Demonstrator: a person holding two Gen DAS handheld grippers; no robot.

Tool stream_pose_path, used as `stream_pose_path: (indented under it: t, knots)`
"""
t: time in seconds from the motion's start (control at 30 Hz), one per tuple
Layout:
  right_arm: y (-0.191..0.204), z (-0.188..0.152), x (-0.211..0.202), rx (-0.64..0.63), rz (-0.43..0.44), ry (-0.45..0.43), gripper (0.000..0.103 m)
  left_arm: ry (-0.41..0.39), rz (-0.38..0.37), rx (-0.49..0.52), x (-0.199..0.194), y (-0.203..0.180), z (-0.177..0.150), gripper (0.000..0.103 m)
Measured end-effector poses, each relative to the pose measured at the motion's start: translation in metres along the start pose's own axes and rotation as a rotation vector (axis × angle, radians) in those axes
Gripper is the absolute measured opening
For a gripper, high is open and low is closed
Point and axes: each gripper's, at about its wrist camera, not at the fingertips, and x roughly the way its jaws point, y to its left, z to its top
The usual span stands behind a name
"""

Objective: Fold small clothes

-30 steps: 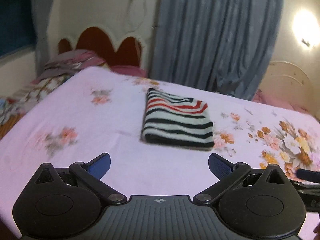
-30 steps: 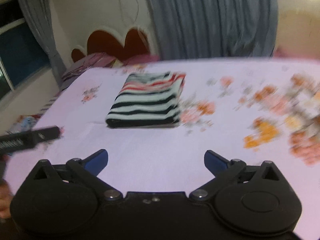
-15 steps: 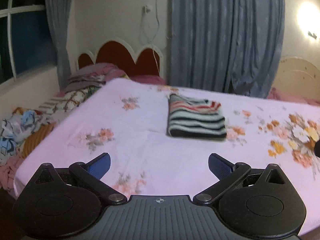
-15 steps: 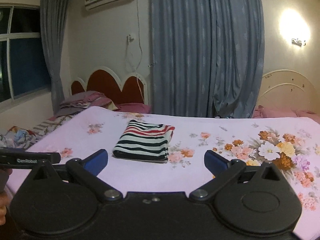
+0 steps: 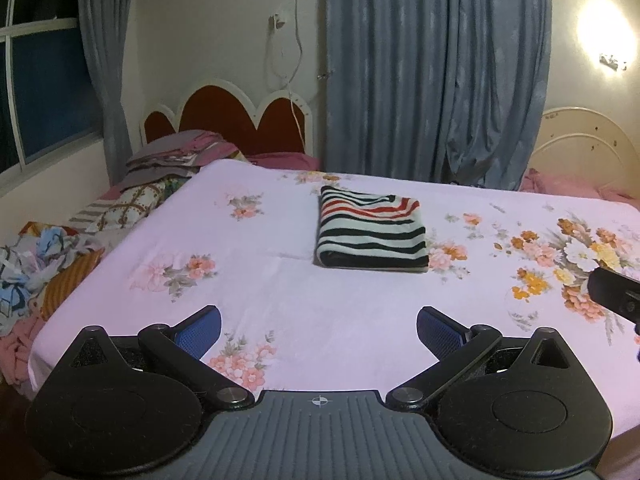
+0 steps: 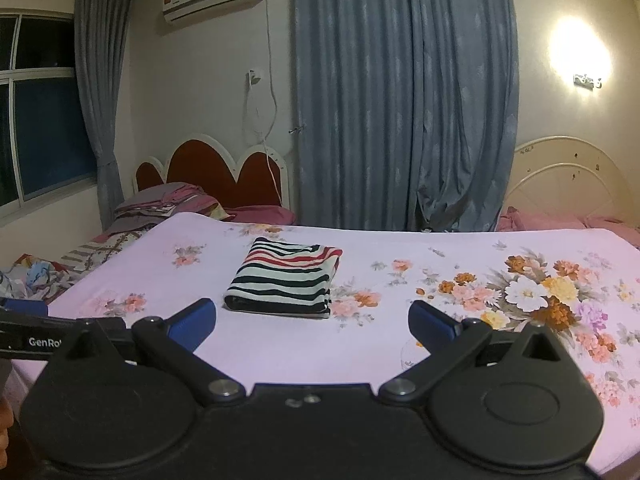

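A striped garment in black, white and red lies folded into a neat rectangle on the pink floral bedsheet. The right wrist view shows the same striped garment further off on the bedsheet. My left gripper hovers open near the bed's front edge, well short of the garment, with nothing between its blue pads. My right gripper is also open and empty, held back from the garment. Part of the other gripper shows at each view's side edge.
A heap of loose clothes lies off the bed's left side. Folded bedding sits by a red headboard. Blue curtains hang behind the bed. A white headboard stands at the right.
Both grippers have pulled back and risen away from the folded garment, which now looks smaller and further off. Both stayed open.
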Motion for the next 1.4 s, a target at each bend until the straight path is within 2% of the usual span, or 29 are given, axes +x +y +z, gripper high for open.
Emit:
stream_pose_path:
  t: [1.4]
  knots:
    - [0.006,-0.007,0.0,0.01,0.013,0.019,0.102,-0.016,0.004,0.014,-0.009,0.001,0.006,0.103]
